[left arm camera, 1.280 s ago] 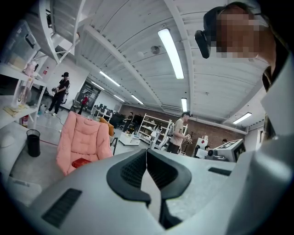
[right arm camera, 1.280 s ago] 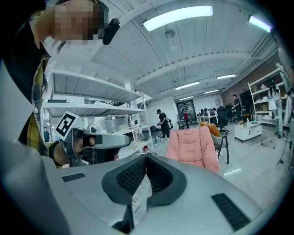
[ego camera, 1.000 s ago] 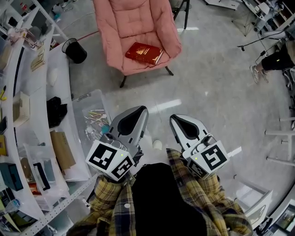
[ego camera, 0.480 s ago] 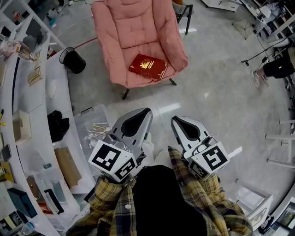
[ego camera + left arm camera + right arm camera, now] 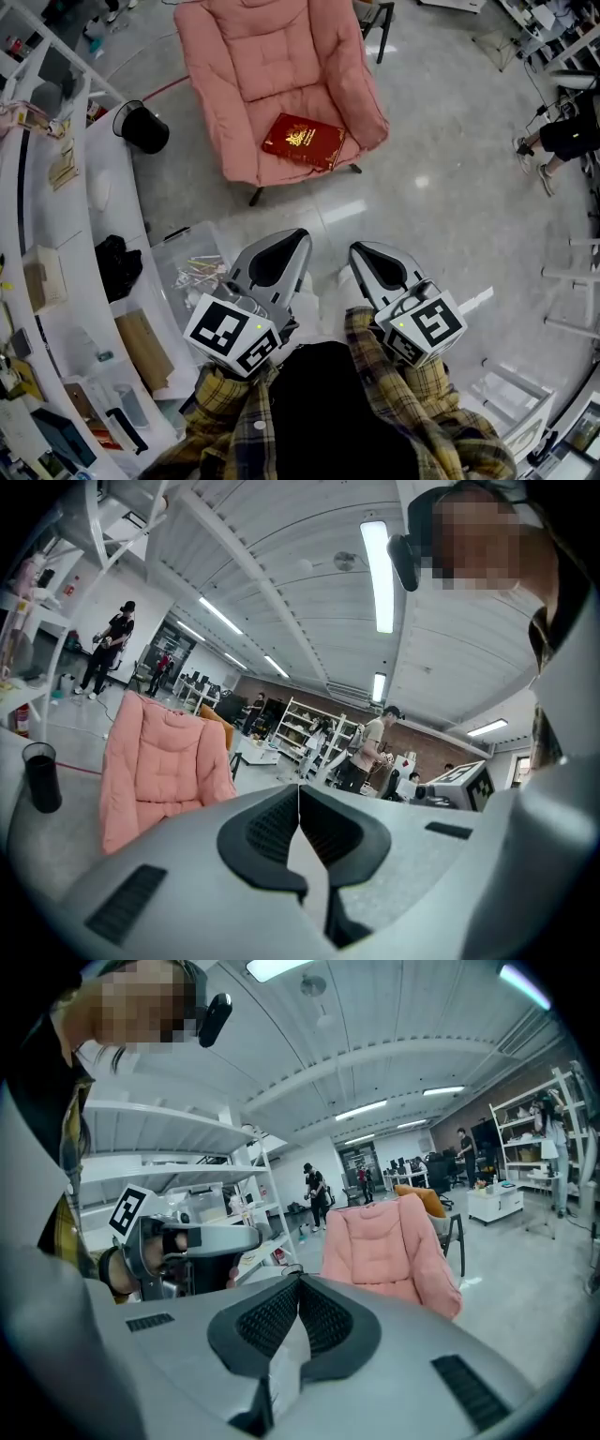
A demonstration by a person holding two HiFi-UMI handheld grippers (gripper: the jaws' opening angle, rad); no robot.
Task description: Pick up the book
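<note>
A dark red book (image 5: 303, 142) with a gold emblem lies flat on the seat of a pink padded armchair (image 5: 272, 56), which also shows in the left gripper view (image 5: 159, 766) and the right gripper view (image 5: 389, 1241). My left gripper (image 5: 298, 235) is held near my body, well short of the chair, jaws shut with nothing between them (image 5: 299, 789). My right gripper (image 5: 355, 249) is beside it, likewise shut and empty (image 5: 299, 1281). The book is hidden in both gripper views.
A white curved shelf unit (image 5: 66, 244) with boxes and clutter runs along the left. A black bin (image 5: 143, 128) stands left of the chair. A clear plastic box (image 5: 192, 258) of small items sits on the floor near my left gripper. People stand in the far room (image 5: 375, 747).
Both grippers and I have moved toward the chair; the chair and book sit lower and nearer in the head view. Jaws stayed shut.
</note>
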